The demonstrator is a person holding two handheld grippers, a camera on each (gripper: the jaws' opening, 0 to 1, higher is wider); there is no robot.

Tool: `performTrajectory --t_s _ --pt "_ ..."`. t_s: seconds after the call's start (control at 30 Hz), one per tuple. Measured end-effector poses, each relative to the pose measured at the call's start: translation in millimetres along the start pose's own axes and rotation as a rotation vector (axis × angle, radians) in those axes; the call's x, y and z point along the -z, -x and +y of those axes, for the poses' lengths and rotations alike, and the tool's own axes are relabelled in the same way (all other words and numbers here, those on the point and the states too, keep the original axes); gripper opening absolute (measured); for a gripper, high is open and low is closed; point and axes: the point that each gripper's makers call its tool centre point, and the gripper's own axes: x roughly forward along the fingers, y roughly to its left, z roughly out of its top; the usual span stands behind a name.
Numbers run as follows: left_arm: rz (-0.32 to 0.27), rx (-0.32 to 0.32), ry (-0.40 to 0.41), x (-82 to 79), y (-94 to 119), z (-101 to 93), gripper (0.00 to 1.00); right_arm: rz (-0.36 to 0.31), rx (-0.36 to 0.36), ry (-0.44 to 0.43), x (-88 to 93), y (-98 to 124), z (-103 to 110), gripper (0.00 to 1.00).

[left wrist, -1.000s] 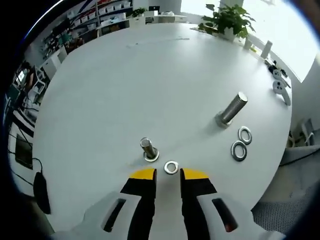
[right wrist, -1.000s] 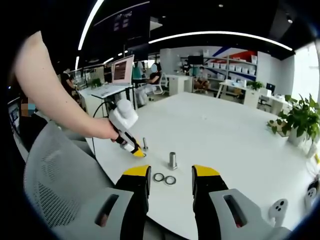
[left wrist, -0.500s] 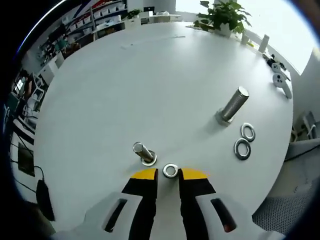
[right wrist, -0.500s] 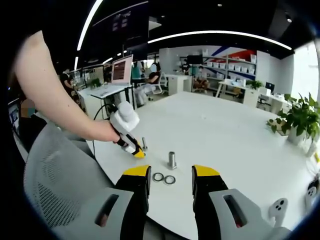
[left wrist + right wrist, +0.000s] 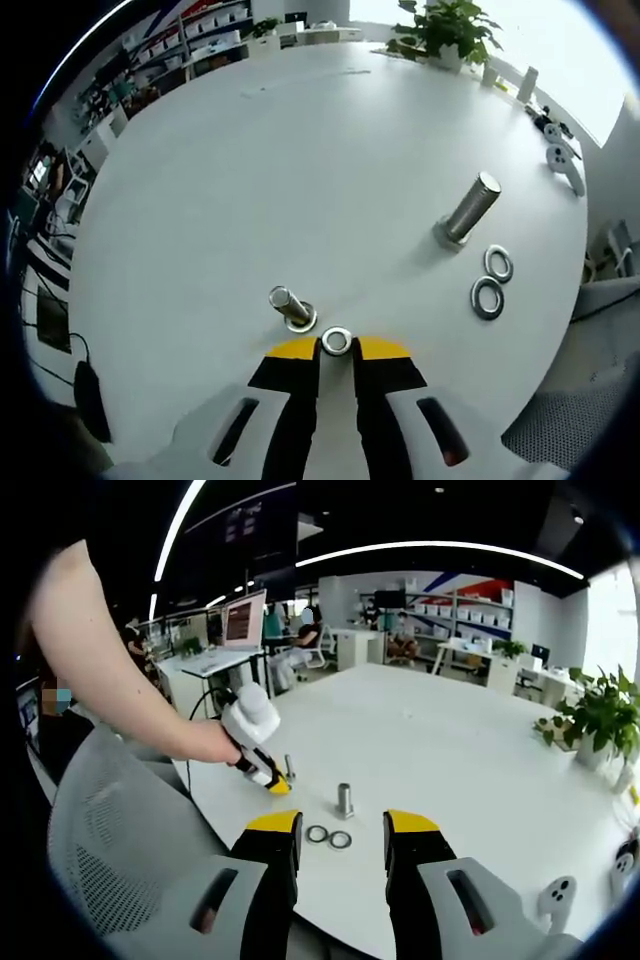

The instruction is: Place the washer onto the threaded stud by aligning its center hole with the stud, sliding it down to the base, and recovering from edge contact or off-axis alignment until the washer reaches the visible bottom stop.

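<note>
Left gripper (image 5: 336, 350) — jaws drawn nearly together on the washer (image 5: 336, 341), which sits between the yellow tips on the white table (image 5: 300, 170). A second ago the jaws stood wider and the washer lay free ahead of them; the pinch is now made or close to it, contact itself too fine to confirm.

Small stud (image 5: 288, 303) — at 10 o'clock from the washer, just beside it, with a ring already at its base. Judged the nearer target; a short lift and centring over its top comes next.

Tall stud (image 5: 467, 210) — at 2 o'clock, well apart. Two spare washers (image 5: 487, 298) near it.

Right gripper (image 5: 342, 838) — jaws spread, idle, holding nothing; unchanged over the second.
</note>
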Motion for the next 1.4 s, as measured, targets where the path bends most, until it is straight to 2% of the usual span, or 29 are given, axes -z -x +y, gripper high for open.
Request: performTrajectory --t_s 0.27,0.87,1.27,1.4 --pt "0.017 -0.001 -0.021 0.6 0.2 -1.0 0.1 0.001 0.003 -0.001 0.4 0.0 -0.9 0.34" --pt "0.0 -0.005 -0.024 9.7 6.8 1.0 0.1 0.0 0.004 -0.003 0.3 0.1 -1.3 0.34" --pt "-0.061 -0.018 -0.036 2.9 26.1 5.0 0.1 0.006 -0.002 0.002 0.4 -0.3 0.8 0.34" --pt "-0.094 -0.025 -0.077 -4.5 36.4 5.4 0.1 0.007 -0.003 0.002 1.0 -0.7 0.9 0.34"
